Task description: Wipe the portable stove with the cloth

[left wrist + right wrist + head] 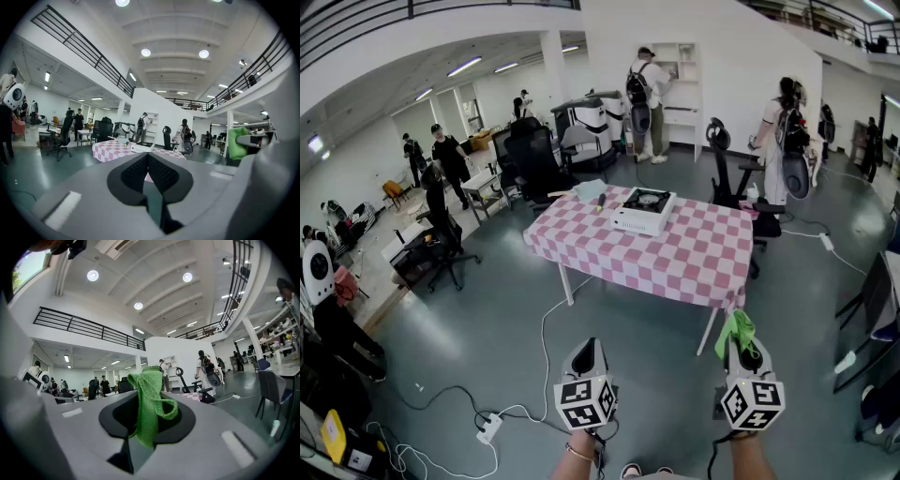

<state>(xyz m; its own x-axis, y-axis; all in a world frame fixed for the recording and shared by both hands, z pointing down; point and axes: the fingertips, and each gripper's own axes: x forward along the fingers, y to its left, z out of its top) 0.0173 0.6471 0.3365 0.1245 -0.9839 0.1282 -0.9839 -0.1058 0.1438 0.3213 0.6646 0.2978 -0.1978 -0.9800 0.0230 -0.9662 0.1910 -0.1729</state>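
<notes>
A white portable stove (642, 211) with a black burner sits on the far side of a pink-and-white checked table (694, 258); it also shows small in the left gripper view as the stove (142, 147). A green cloth (151, 401) hangs bunched from my right gripper (146, 413), which is shut on it; from the head view the cloth (736, 330) sticks out above that gripper (741, 349). My left gripper (588, 358) is shut with nothing in it, its jaws meeting in the left gripper view (148, 172). Both grippers hang well short of the table, over the floor.
Office chairs (530, 155) and desks stand left of the table, another chair (727, 178) at its right. People (652, 89) stand at the back by a shelf. Cables and a power strip (490, 428) lie on the grey floor near my left gripper.
</notes>
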